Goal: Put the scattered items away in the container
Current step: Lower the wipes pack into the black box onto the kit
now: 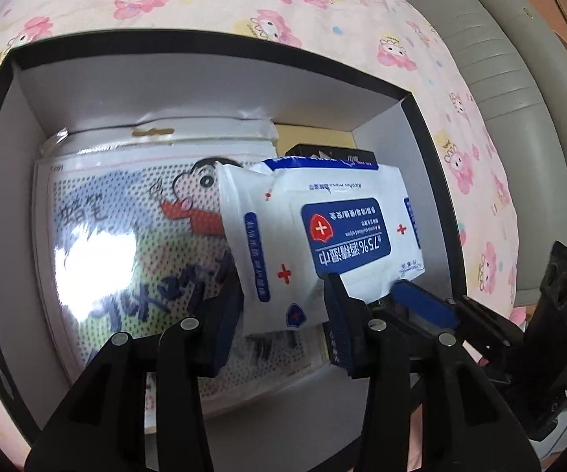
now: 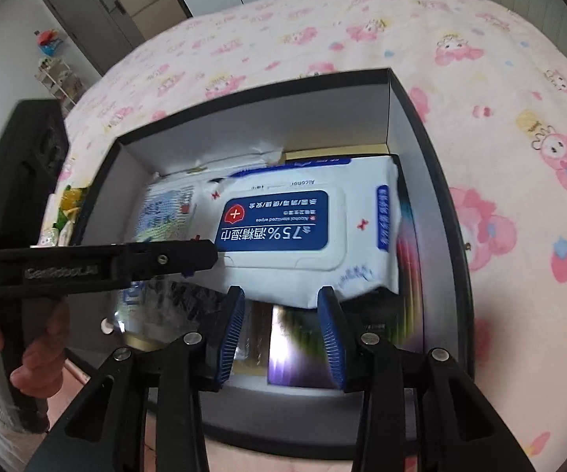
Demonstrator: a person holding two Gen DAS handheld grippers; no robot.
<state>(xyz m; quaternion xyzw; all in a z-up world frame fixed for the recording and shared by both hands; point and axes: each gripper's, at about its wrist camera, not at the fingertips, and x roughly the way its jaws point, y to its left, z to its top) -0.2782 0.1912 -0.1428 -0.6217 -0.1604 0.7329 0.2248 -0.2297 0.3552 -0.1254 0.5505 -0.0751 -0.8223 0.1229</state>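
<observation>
A white and blue pack of alcohol wipes (image 1: 323, 228) hangs tilted inside a black-rimmed box (image 1: 205, 45) with white inner walls. My left gripper (image 1: 281, 314) is shut on the pack's near end, one pad on each side. In the right wrist view the pack (image 2: 283, 228) lies over the box's contents, and the left gripper's finger (image 2: 165, 259) reaches its left edge. My right gripper (image 2: 281, 314) stands open just in front of the pack's near edge, its pads not pressing on it. One blue finger of it (image 1: 421, 306) shows beside the pack.
A shiny cartoon pouch (image 1: 126, 216) fills the box's left side, and dark flat packages (image 2: 409, 259) lie under the pack. The box (image 2: 264, 80) sits on a pink patterned bedsheet (image 2: 480, 98). A person's hand (image 2: 35, 358) holds the left gripper's handle. Grey padding (image 1: 499, 59) borders the bed.
</observation>
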